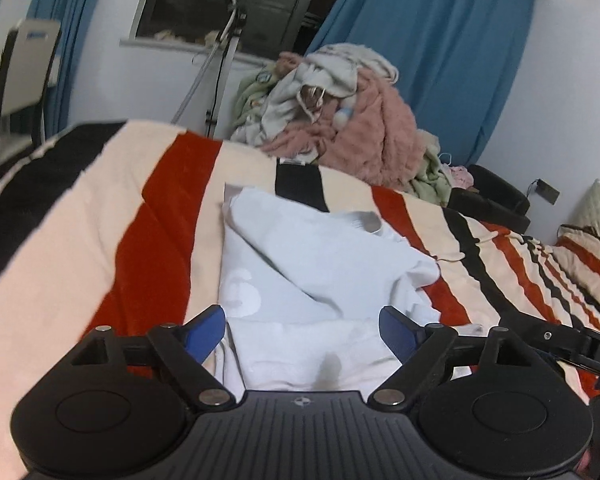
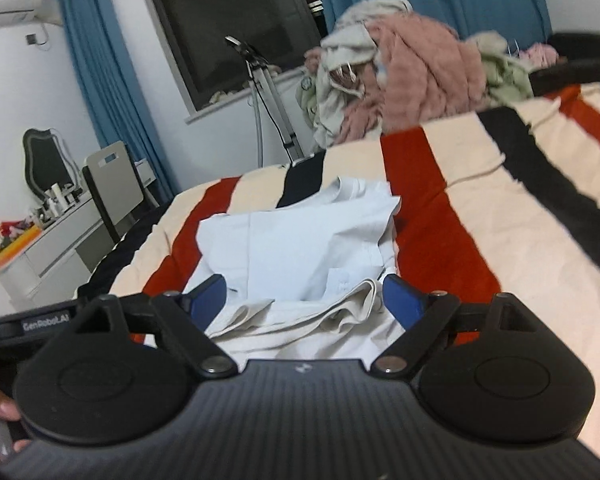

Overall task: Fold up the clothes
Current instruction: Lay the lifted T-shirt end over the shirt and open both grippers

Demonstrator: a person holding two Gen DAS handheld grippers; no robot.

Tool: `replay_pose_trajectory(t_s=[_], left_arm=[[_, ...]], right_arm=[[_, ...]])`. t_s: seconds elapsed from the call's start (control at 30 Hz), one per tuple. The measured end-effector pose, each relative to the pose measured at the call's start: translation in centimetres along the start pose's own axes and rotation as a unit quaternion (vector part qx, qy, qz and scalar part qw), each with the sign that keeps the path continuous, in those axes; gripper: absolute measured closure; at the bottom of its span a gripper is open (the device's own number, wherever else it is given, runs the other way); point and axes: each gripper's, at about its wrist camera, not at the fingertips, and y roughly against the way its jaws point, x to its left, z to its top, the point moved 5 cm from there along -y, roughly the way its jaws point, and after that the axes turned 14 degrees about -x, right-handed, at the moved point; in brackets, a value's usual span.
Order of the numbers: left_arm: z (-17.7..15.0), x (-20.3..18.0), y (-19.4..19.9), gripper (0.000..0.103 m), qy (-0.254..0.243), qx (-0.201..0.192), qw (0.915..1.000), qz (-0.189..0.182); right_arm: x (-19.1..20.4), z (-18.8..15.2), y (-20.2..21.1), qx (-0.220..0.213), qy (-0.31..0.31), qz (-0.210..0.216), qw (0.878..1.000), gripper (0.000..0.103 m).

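I see both grippers, left (image 1: pixel 302 330) and right (image 2: pixel 305 300), jaws wide, holding nothing, over half-folded white shirt (image 1: pixel 320 264) on striped blanket (image 1: pixel 100 220).

The shirt (image 1: pixel 320 264) was pale blue-white, with a faint white figure printed near one edge; its turned-back part (image 2: pixel 300 320) looked cream. The bedspread (image 1: pixel 100 220) carried broad stripes of cream, rust red and black. The curtains (image 1: pixel 440 60) were blue. The heap of clothes (image 1: pixel 340 120) mixed fluffy pink, grey-white and pale green. The left hand-held gripper (image 1: pixel 302 332) and the right hand-held gripper (image 2: pixel 302 300) were black with blue fingers (image 1: pixel 204 332). The walls (image 1: pixel 572 100) were pale bluish white.
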Motion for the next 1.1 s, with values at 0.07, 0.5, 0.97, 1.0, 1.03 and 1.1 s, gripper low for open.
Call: replay_pose_trajectory(t_s=[0.07,0.5,0.97,1.0,1.03,1.1], left_arm=[[0.2,-0.9,2.1,0.016,-0.015,-0.011,0.9998,0.001],[-0.6,-5.0,13.1,0.013,-0.056,-0.042,0.9976,0.004],[-3.0,-5.5,14.1,0.012,-0.055,-0.01,0.9984,-0.006],[-3.1,-5.5,13.9,0.012,-0.055,-0.007,0.9985,-0.005],[-3.2,-5.4,13.8,0.012,-0.056,-0.005,0.9984,-0.003],[-3.4,-5.2,13.5,0.011,-0.057,-0.001,0.9984,0.0]], right_arm=[[0.6,0.3,1.6,-0.012,0.019,-0.004,1.0,0.017],[4.4,0.5,9.9,-0.056,0.092,-0.004,0.994,0.017],[5.5,-1.2,10.7,-0.035,0.097,-0.022,0.994,0.017],[5.4,-1.2,10.6,-0.033,0.092,-0.024,0.995,0.017],[5.2,-1.2,10.5,-0.032,0.086,-0.025,0.995,0.017],[5.0,-1.2,10.4,-0.03,0.08,-0.029,0.996,0.017]])
